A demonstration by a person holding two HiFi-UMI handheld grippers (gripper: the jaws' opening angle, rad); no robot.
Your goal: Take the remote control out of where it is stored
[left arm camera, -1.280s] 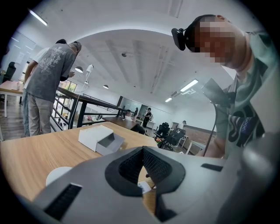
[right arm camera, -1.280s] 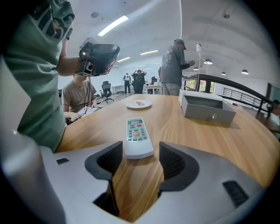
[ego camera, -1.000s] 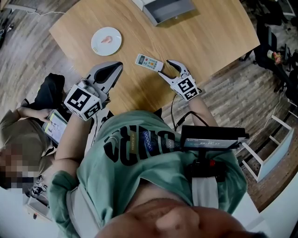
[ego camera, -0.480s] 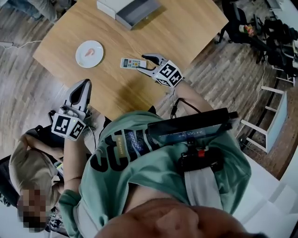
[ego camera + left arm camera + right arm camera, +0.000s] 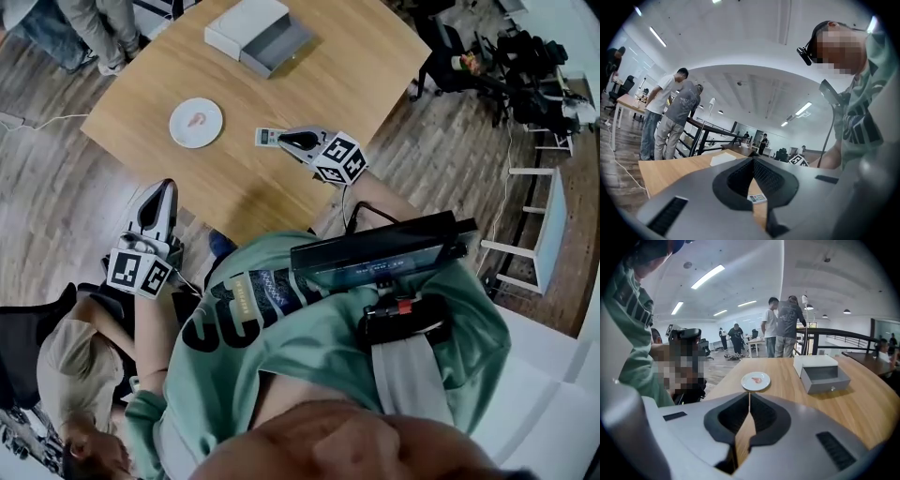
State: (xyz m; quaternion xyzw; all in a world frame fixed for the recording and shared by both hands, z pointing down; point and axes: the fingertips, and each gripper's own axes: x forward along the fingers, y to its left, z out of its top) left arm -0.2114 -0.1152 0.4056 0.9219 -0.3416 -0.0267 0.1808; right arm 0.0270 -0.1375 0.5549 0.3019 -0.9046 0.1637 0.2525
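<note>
The white remote control (image 5: 268, 137) lies on the wooden table (image 5: 356, 75), out in the open near the front edge. My right gripper (image 5: 286, 138) hovers just right of it; its jaws have just been closing and now meet with nothing between them. In the right gripper view the shut jaws (image 5: 749, 395) point across the table toward a plate. My left gripper (image 5: 166, 187) is off the table's near-left corner, over the floor, jaws shut and empty. The left gripper view (image 5: 753, 160) looks level over the tabletop, with the remote control (image 5: 757, 198) showing below the jaws.
A white plate (image 5: 196, 123) with a small pink item sits left of the remote. A grey box with its drawer pulled open (image 5: 258, 37) stands at the table's far side. A person sits low at my left (image 5: 66, 361). Chairs (image 5: 525, 56) stand to the right.
The right gripper's jaws went from wide open beside the remote to shut. The left gripper drew back off the table toward the left. The remote stayed on the table.
</note>
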